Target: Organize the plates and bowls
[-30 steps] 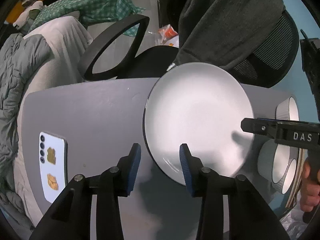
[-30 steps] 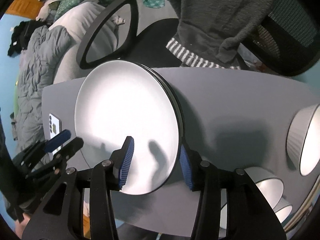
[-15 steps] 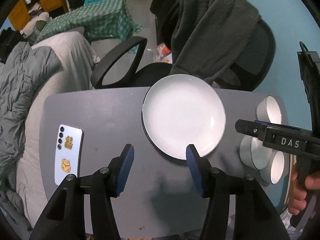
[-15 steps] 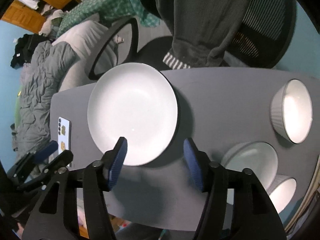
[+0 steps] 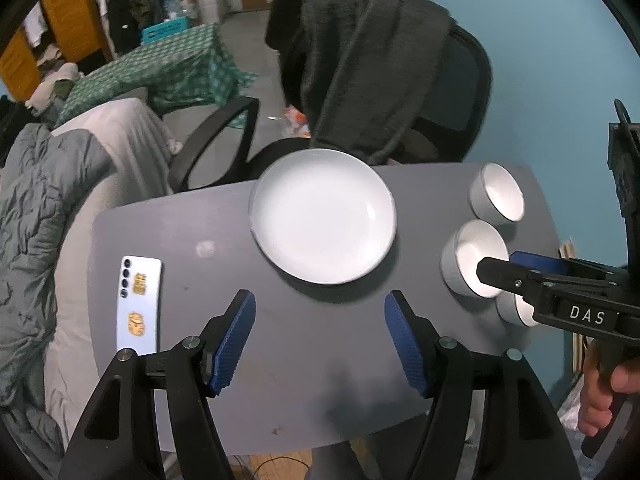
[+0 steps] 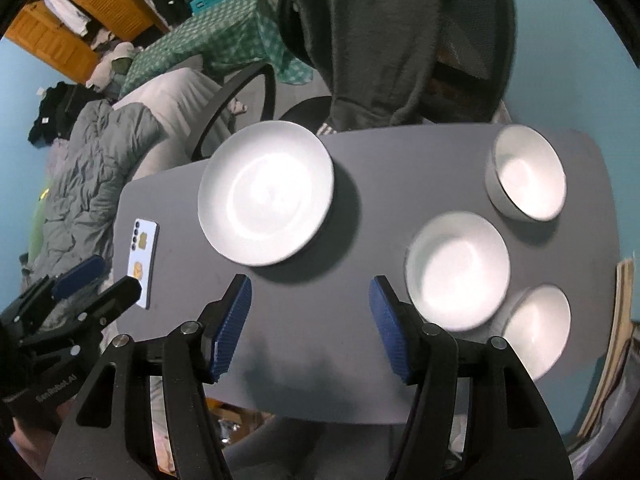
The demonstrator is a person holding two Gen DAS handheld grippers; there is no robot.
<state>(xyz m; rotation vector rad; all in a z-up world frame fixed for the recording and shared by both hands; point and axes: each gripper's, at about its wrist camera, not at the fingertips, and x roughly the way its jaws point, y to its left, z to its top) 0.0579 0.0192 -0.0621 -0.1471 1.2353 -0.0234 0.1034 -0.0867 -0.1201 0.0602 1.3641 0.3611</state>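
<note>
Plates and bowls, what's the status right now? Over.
Left gripper open, empty. Right gripper open, empty, above table. Plate stack set down; three bowls apart, unstacked. Phone at table edge, not in the way.

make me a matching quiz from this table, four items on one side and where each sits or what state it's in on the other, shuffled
Column one:
1. plate
2. phone
3. largest bowl
4. right gripper

Column two:
A. lying flat near the table's left end
B. jaws open, holding nothing
C. between two smaller bowls at the table's right end
D. at the far edge of the table, in front of the office chair

Pairs: 1-D, 2-A, 3-C, 4-B
</note>
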